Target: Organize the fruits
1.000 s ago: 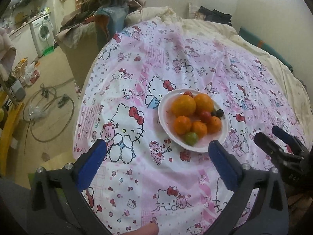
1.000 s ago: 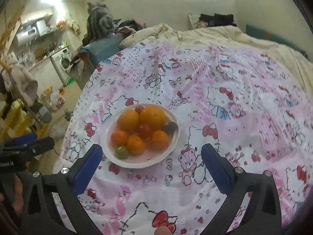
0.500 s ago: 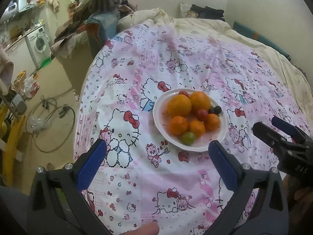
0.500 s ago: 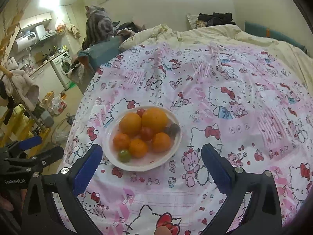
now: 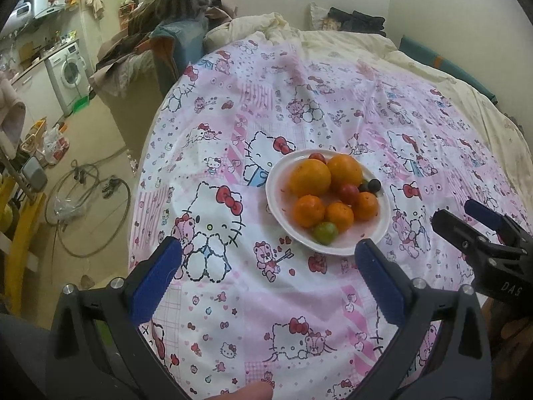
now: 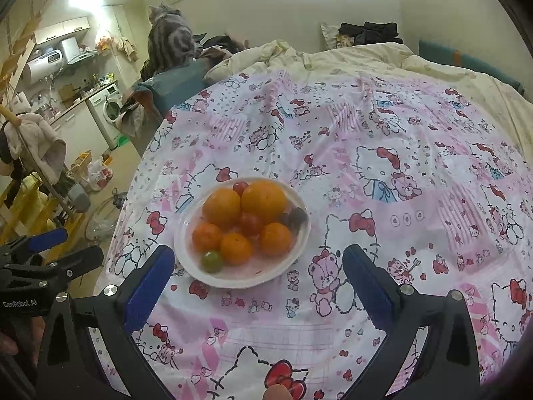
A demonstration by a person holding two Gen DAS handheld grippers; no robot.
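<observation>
A white plate [image 5: 279, 180] [image 6: 186, 233] sits on a pink cartoon-print bedsheet and holds several oranges [image 5: 309, 177] [image 6: 221, 207], small red tomatoes [image 5: 349, 193] [image 6: 250, 223], a green tomato [image 5: 324, 232] [image 6: 212, 260] and dark grapes [image 5: 373, 185] [image 6: 297, 216]. My left gripper [image 5: 266, 253] is open and empty, just short of the plate and to its left. My right gripper [image 6: 258, 260] is open and empty, just short of the plate's near rim. Each gripper shows at the edge of the other's view.
The sheet [image 5: 299, 106] covers a bed with a cream duvet [image 6: 366, 60] behind. A striped cat [image 6: 170, 43] sits on piled clothes at the far left corner. The bed's left edge drops to a floor with cables [image 5: 86, 200] and a washing machine [image 5: 68, 73].
Both grippers have pulled back and risen a little, so the plate sits slightly farther off and more of the room shows. Both stay open and empty.
</observation>
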